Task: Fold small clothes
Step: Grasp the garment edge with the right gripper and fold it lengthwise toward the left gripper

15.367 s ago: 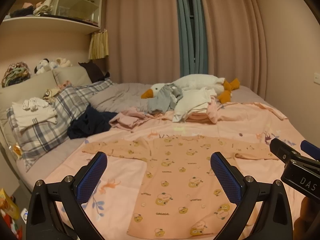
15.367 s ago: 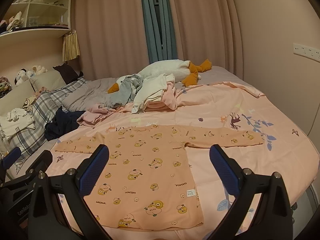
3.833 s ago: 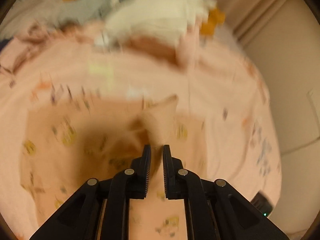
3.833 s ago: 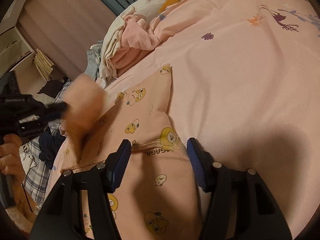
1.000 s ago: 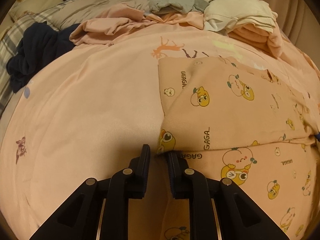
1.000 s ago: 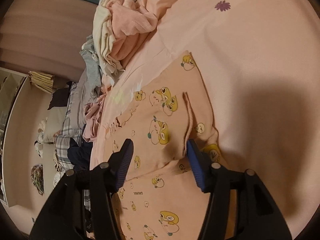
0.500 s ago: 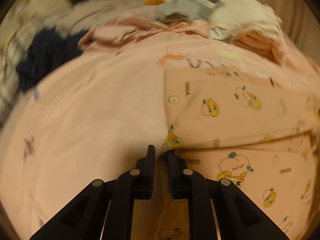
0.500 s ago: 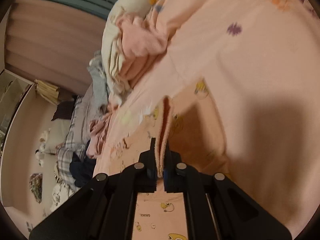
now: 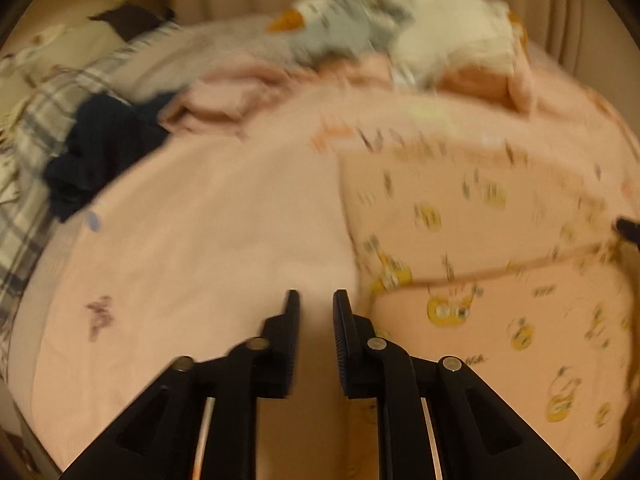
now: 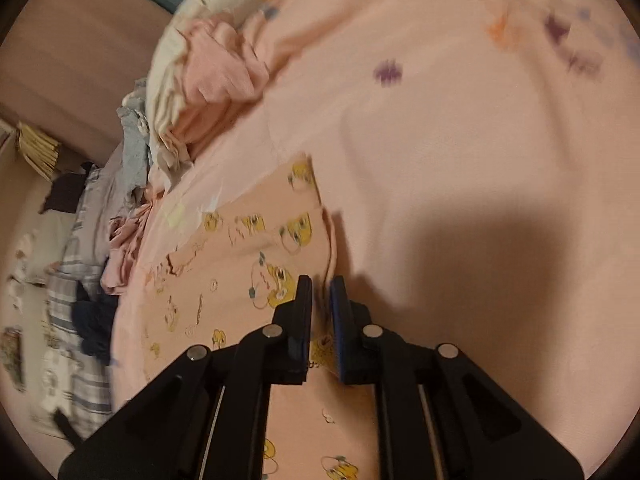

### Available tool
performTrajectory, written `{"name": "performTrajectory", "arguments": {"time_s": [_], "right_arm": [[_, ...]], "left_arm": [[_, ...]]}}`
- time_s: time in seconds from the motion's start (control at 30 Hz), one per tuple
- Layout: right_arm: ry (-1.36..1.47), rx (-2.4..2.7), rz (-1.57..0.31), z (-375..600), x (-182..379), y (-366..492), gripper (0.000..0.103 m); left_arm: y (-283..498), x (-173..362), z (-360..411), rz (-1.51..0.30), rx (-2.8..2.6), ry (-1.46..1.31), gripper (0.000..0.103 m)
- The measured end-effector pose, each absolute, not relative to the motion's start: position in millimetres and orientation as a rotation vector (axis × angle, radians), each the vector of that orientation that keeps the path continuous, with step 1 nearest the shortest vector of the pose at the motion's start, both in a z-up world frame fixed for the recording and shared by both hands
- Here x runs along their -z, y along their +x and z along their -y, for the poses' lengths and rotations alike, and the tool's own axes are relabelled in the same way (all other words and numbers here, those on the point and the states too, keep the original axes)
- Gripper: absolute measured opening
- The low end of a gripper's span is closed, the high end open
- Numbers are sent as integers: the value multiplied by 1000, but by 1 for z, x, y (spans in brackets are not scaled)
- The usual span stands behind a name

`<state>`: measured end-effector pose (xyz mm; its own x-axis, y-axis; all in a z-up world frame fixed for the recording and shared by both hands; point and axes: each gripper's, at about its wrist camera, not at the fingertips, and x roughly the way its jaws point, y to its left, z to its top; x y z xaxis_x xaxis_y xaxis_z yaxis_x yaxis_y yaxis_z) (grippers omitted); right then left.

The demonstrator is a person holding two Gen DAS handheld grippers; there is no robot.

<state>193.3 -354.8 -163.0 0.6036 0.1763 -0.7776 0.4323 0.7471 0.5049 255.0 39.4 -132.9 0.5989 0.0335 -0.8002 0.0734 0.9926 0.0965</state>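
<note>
A peach top with yellow duck prints [image 9: 480, 240] lies flat on the pink bedsheet [image 9: 200, 220], its sides folded in. My left gripper [image 9: 316, 300] hovers over bare sheet just left of the top's folded corner. Its jaws stand a narrow gap apart with only sheet showing between them. In the right wrist view the top [image 10: 240, 264] fills the lower left. My right gripper [image 10: 321, 284] sits at the top's right edge with its jaws opening. That edge runs into the narrow gap, and the cloth lies slack. A dark tip of the right gripper [image 9: 628, 228] shows at the far right.
A heap of white, pink and grey clothes [image 9: 452, 52] lies at the back of the bed, seen too in the right wrist view [image 10: 208, 68]. A dark navy garment [image 9: 100, 148] and a plaid pillow [image 9: 36, 136] lie at the left. Curtains hang behind.
My right gripper closed on the top's right edge and lifted a fold; now its jaws have parted and the fold has dropped flat. My left gripper rose, and the top's corner is no longer at its tips.
</note>
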Motion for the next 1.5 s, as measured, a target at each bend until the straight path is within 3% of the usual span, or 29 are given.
{"name": "performTrajectory", "arguments": {"time_s": [0.13, 0.17, 0.23, 0.3, 0.37, 0.43, 0.53, 0.63, 0.77, 0.83, 1.03, 1.1, 1.17, 1.4, 1.5], "right_arm": [[785, -11, -821, 343, 138, 193, 12], [799, -47, -821, 338, 140, 198, 7], [741, 23, -937, 323, 158, 214, 9], [658, 104, -1085, 311, 190, 219, 0], [673, 70, -1060, 311, 200, 207, 0], [755, 45, -1036, 318, 194, 198, 9], [721, -14, -996, 309, 174, 198, 9], [566, 90, -1072, 296, 187, 203, 2], [749, 49, -1084, 319, 205, 180, 0], [738, 58, -1089, 326, 192, 158, 11], [665, 35, -958, 338, 137, 64, 14], [716, 39, -963, 345, 137, 46, 26], [753, 39, -974, 350, 142, 29, 37], [957, -20, -1062, 336, 176, -33, 58], [965, -51, -1082, 324, 182, -52, 67]], "left_arm": [[277, 124, -32, -893, 35, 40, 15], [289, 137, -22, -932, 51, 34, 15], [304, 166, -9, -1036, 50, 23, 15], [308, 195, -3, -1121, 42, 14, 15], [303, 193, 4, -1077, 13, 65, 15], [302, 176, 11, -1063, 36, 76, 15], [298, 155, 13, -1003, 134, -27, 15], [302, 185, 21, -1066, 66, 114, 15], [281, 195, 2, -1021, 78, 131, 15], [271, 187, -6, -1053, 19, 201, 15], [224, 140, -85, -1059, 90, -170, 16], [208, 135, -111, -1085, 136, -308, 28], [194, 138, -122, -1113, 181, -384, 50], [137, 171, -141, -1269, 322, -553, 55], [110, 182, -134, -1285, 383, -587, 66]]}}
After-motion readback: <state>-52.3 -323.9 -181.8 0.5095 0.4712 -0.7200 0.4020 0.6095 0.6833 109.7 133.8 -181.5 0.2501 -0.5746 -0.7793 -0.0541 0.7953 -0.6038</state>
